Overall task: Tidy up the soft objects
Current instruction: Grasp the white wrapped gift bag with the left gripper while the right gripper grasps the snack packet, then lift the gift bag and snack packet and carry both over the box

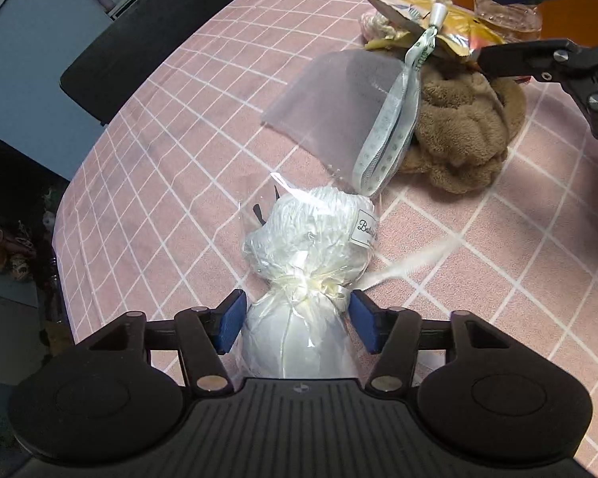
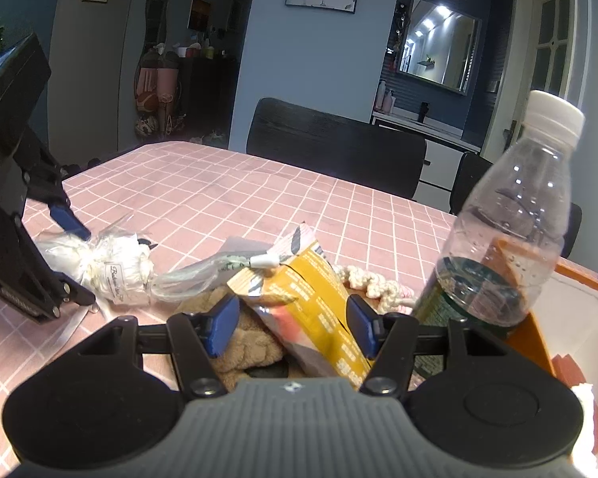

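A white soft item wrapped in clear cellophane with a ribbon tie (image 1: 307,247) lies on the pink checked tablecloth (image 1: 179,151). My left gripper (image 1: 297,324) is open, its blue pads either side of the wrapped item's lower part. It also shows in the right wrist view (image 2: 111,267). A brown plush towel (image 1: 466,127) lies beyond, under a yellow snack packet (image 1: 450,28) and a cream knitted rope (image 1: 382,24). My right gripper (image 2: 293,324) is open, its pads either side of the yellow packet (image 2: 319,306), over the brown towel (image 2: 243,342).
A clear plastic bottle with a white cap (image 2: 506,239) stands beside an orange box (image 2: 558,306) at the right. A grey translucent sheet (image 1: 339,99) and a pale ribbon (image 1: 394,119) lie by the towel. Black chairs (image 2: 335,151) stand at the table's far edge.
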A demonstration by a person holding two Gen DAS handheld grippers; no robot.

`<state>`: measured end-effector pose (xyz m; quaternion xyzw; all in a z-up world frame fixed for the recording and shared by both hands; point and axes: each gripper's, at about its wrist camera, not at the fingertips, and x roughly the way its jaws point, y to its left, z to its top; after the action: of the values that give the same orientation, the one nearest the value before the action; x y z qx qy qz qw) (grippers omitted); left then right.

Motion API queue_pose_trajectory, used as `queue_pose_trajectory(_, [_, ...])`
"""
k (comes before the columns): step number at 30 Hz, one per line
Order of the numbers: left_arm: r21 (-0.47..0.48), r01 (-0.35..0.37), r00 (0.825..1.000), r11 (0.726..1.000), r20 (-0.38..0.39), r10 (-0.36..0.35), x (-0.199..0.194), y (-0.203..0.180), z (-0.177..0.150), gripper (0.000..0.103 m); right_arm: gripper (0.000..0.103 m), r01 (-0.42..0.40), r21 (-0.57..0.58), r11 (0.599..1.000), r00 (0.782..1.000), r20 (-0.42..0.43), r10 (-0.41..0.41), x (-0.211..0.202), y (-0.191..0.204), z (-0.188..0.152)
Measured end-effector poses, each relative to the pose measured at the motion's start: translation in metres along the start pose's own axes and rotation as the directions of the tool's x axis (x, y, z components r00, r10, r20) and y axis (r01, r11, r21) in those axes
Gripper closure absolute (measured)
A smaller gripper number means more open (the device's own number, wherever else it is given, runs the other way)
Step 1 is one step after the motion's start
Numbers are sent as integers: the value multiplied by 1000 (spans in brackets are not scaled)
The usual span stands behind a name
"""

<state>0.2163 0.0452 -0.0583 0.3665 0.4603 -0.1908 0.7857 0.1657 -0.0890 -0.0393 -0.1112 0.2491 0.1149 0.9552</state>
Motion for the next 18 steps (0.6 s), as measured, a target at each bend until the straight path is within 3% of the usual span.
queue_pose_trajectory(5, [-40,-23,1000,999,1,23,1,-3,-1,47,38,-3,9,1000,1000,3,3,14,4,4])
queue_pose_trajectory(10, [-112,-39,998,993,35,43,-3,-4,-9,52,38,-2,31,1000,1000,-14,3,31,4,5])
queue_pose_trajectory(15, [-217,-46,995,975,79,64,-10,-4,-18,54,63,-37,105,994,999,-22,39,39,-6,1])
queue_pose_trajectory(18, [-278,-35,989,960,126,73,-22,-9,-25,55,71,-36,81,996,999,-10,37,35,-4,1])
